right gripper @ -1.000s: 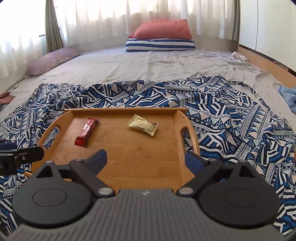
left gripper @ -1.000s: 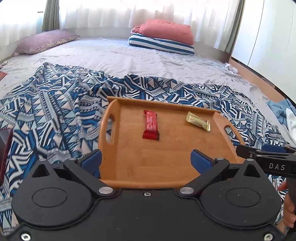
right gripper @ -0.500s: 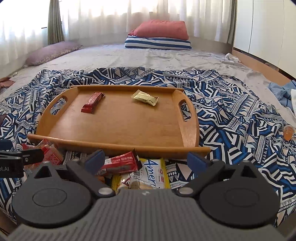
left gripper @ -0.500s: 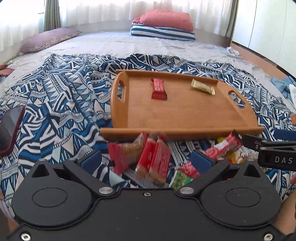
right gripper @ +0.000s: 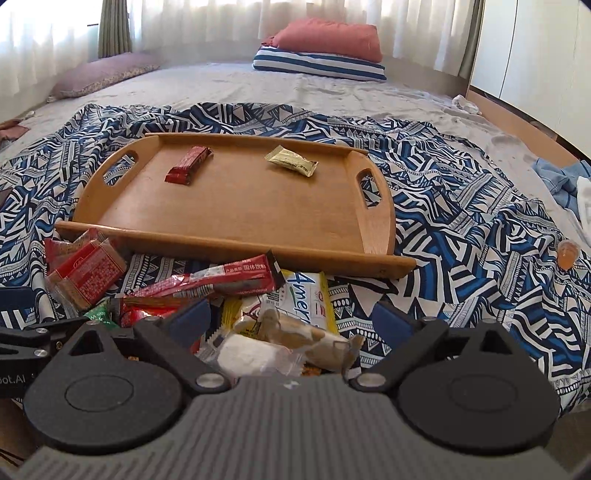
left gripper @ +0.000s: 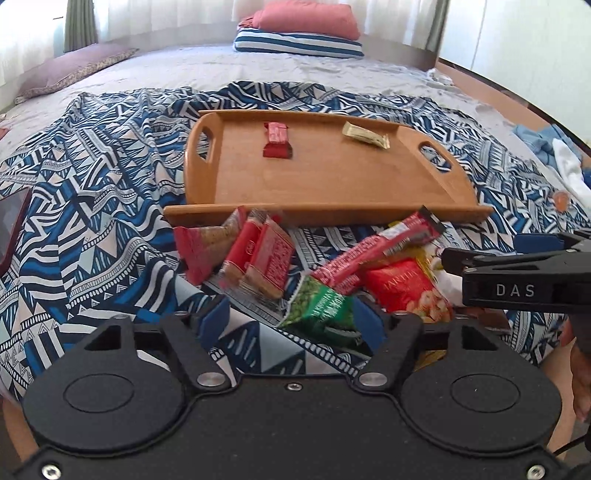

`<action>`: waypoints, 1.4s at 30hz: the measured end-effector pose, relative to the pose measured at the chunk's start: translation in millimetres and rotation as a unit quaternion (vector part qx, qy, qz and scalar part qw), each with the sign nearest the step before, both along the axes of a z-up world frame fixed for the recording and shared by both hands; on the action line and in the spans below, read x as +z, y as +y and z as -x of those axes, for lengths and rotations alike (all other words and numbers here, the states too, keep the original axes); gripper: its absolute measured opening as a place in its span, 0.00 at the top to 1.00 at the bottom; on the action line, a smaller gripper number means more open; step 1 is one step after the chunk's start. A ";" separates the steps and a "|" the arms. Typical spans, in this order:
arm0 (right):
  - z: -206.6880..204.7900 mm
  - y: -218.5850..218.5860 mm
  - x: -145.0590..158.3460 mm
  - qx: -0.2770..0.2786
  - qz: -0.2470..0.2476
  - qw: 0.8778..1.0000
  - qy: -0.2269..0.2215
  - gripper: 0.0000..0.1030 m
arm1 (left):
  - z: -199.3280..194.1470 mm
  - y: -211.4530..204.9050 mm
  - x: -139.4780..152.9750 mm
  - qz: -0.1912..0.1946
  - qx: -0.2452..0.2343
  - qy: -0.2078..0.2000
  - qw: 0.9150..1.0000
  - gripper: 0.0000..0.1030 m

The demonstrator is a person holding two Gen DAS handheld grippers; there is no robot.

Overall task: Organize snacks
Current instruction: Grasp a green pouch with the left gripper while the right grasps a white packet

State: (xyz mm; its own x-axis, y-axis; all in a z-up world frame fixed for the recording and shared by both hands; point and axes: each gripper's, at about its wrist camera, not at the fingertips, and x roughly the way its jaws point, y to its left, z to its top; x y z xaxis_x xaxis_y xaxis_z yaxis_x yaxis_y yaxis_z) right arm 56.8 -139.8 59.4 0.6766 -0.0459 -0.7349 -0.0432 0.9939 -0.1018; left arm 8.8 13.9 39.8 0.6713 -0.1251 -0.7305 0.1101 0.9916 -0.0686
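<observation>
Patterned bedspread (right gripper: 461, 229) under wooden tray (right gripper: 236, 236) and snack pile (right gripper: 229, 291), both grippers' jaws spread, empty.

1. Bed (right gripper: 229, 86) with grey sheet fills the frame.
2. Patterned blue cloth (right gripper: 461, 221) across the middle.
3. Bright curtains (right gripper: 221, 22) along the top.
4. White cupboards (right gripper: 535, 55), upper right.
</observation>
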 end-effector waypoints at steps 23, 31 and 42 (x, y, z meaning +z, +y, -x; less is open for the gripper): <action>26.2 8.0 -7.0 0.029 -0.003 0.999 0.019 0.23 | -9.7 -17.9 -26.0 0.000 -0.032 0.004 0.999 0.39; 26.9 14.5 -18.8 0.053 0.011 0.998 0.014 0.26 | -6.1 -20.0 -18.5 0.010 -0.035 0.012 0.999 0.62; 28.1 28.3 -19.3 0.075 0.039 0.996 -0.024 0.31 | -1.2 -6.2 2.6 0.024 -0.013 -0.002 1.000 0.67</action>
State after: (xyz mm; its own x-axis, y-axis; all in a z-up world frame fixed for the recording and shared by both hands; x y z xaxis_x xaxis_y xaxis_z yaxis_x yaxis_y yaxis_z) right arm 28.8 -111.5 40.1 0.7139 0.0013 -0.7003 -0.1830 0.9656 -0.1847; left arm 10.0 7.7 42.4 0.6707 -0.1768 -0.7203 0.1364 0.9840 -0.1145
